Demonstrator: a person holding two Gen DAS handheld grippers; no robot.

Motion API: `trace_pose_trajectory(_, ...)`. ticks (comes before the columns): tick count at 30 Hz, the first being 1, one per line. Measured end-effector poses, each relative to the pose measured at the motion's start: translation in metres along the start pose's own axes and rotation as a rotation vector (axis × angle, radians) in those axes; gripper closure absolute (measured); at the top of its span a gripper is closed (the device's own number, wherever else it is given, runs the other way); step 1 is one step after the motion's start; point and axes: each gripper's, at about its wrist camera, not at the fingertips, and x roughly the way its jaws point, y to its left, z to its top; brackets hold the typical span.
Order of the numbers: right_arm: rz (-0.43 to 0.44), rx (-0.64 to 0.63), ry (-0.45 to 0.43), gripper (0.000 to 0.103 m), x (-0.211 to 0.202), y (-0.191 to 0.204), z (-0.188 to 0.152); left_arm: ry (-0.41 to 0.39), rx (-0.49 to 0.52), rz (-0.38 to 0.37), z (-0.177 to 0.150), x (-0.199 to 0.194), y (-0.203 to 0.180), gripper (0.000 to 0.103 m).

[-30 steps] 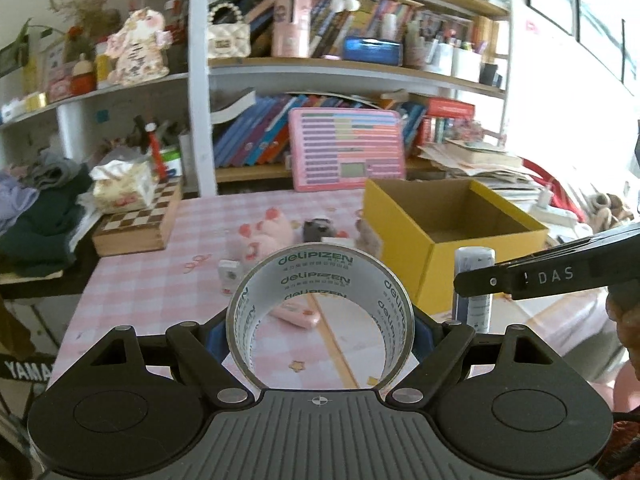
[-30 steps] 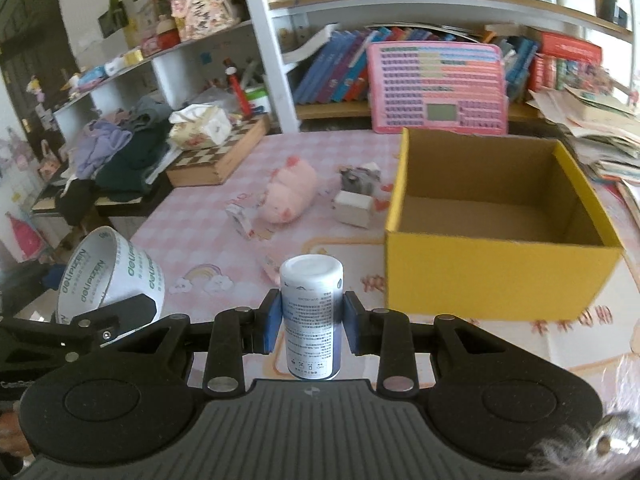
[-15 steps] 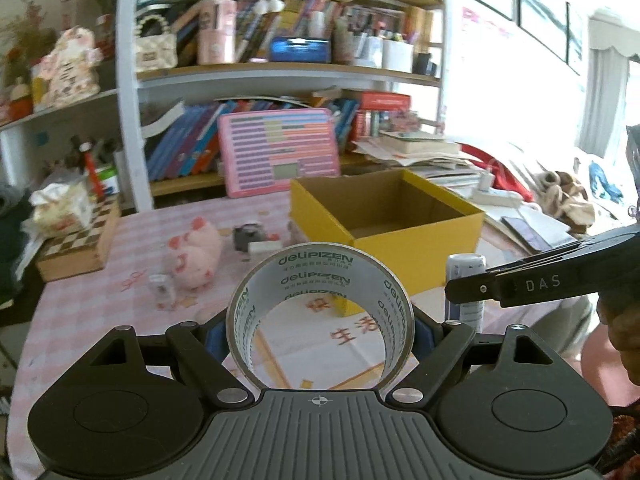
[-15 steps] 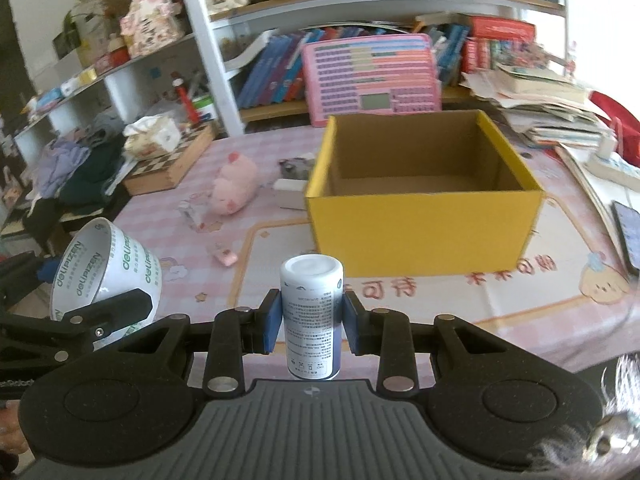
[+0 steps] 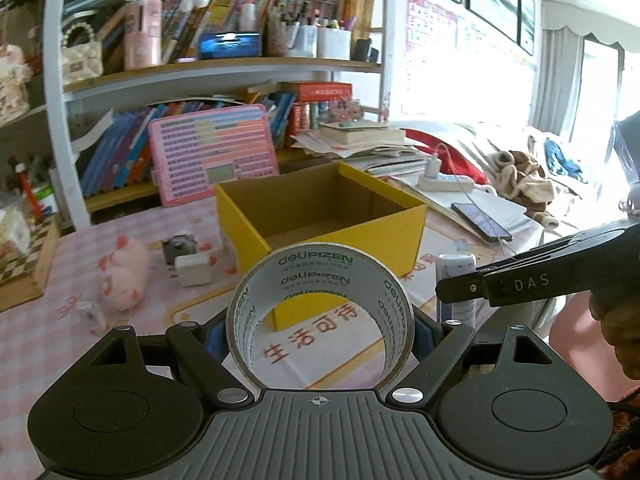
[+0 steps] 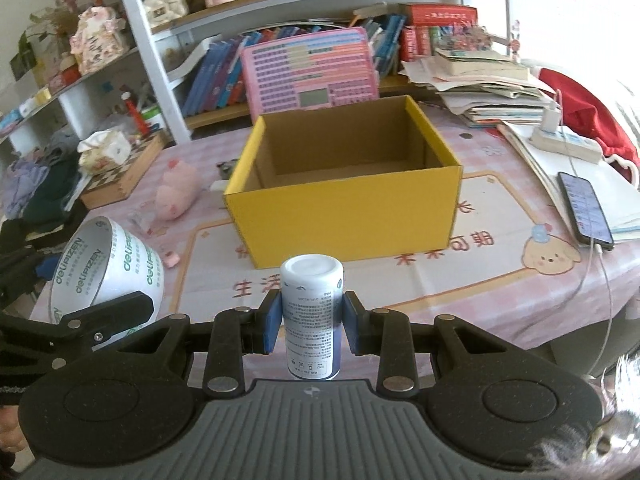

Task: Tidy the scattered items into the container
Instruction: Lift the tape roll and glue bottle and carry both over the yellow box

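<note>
My left gripper [image 5: 320, 330] is shut on a wide roll of clear tape [image 5: 320, 264] printed with green letters, held upright in front of the camera. My right gripper [image 6: 310, 320] is shut on a small white bottle [image 6: 312, 300] with a white cap, held upright. The open yellow cardboard box [image 6: 348, 216] stands on the pink table just beyond both grippers; its inside looks bare. In the right wrist view the tape roll [image 6: 106, 264] shows at the lower left. The bottle [image 5: 456, 280] and the right gripper's finger [image 5: 520, 284] appear at the right of the left wrist view.
A pink plush pig [image 5: 122, 276], a small white block [image 5: 194, 270] and a small dark item [image 5: 180, 246] lie left of the box. A chessboard box [image 6: 124, 172] sits further left. A phone [image 6: 586, 210] on a cable, paper stacks and a bookshelf border the table.
Both grippers have swung rightward along the table's front with their loads. The yellow box now stands nearly straight ahead and closer in both views.
</note>
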Motion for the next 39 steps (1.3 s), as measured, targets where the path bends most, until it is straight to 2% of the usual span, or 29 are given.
trace_pose_trajectory(6, -0.012, 0.015, -0.014, 0.073, 0.001, -0.02, 0.012, -0.007, 0.023, -0.019, 0.015, 0.017, -0.009, 0.018)
trace_pose_trajectory(11, -0.008, 0.006, -0.054, 0.073, 0.002, -0.036, 0.036, -0.029, 0.044, -0.017, 0.035, 0.033, -0.012, 0.018)
trace_pose_trajectory(19, 0.02, -0.034, -0.158, 0.073, 0.011, -0.057, 0.1, -0.093, 0.083, 0.011, 0.079, 0.063, -0.011, 0.018)
trace_pose_trajectory(24, 0.038, -0.079, -0.193, 0.073, 0.032, -0.073, 0.139, -0.118, 0.099, 0.043, 0.105, 0.089, -0.01, 0.018)
trace_pose_trajectory(31, 0.085, -0.151, -0.135, 0.073, 0.086, -0.09, 0.17, -0.076, 0.097, 0.085, 0.123, 0.134, -0.007, 0.018)
trace_pose_trajectory(39, 0.141, -0.284, 0.021, 0.073, 0.161, -0.096, 0.179, 0.081, 0.13, 0.102, 0.116, 0.199, -0.01, 0.018)
